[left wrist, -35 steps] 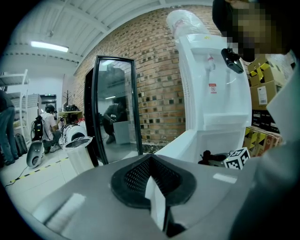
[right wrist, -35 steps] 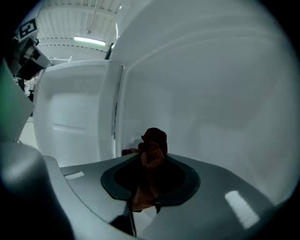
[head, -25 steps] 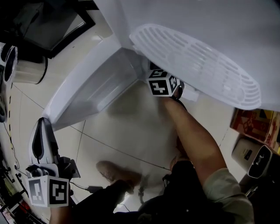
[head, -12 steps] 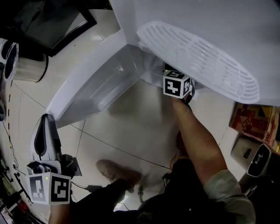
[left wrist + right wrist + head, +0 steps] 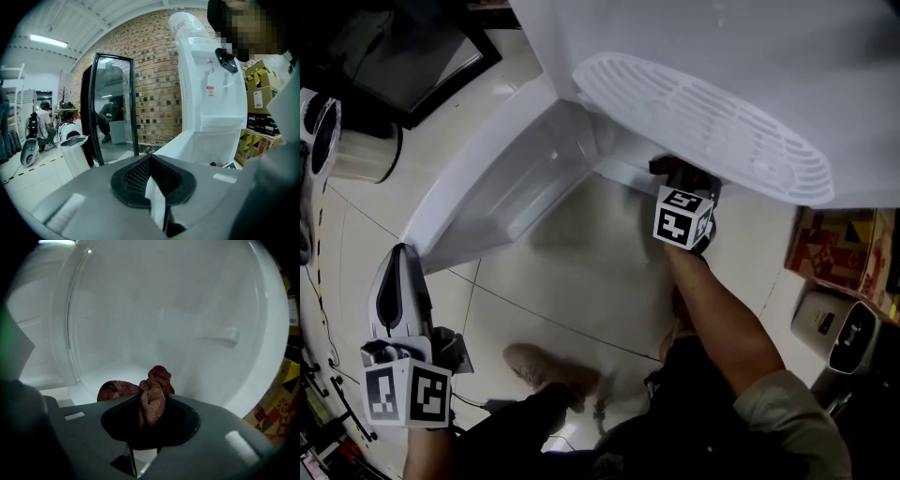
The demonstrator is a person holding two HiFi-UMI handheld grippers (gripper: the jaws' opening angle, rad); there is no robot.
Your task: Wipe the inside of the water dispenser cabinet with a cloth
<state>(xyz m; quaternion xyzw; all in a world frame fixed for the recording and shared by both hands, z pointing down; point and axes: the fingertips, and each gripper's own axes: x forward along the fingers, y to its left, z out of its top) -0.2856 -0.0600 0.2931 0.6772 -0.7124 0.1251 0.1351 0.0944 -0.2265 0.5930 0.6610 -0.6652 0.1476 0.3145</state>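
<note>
Cloth [image 5: 155, 380] tight between jaws of right hand-held gripper [image 5: 151, 405]

The left gripper [image 5: 151, 164] and right gripper [image 5: 151, 401] have smooth grey shells around black perforated fingers [image 5: 136, 176]. Each bears a white cube [image 5: 406, 394] with black square markers. The person wears a pale short sleeve [image 5: 787, 412], dark legwear [image 5: 703, 431] and a tan shoe [image 5: 546, 367].
</note>
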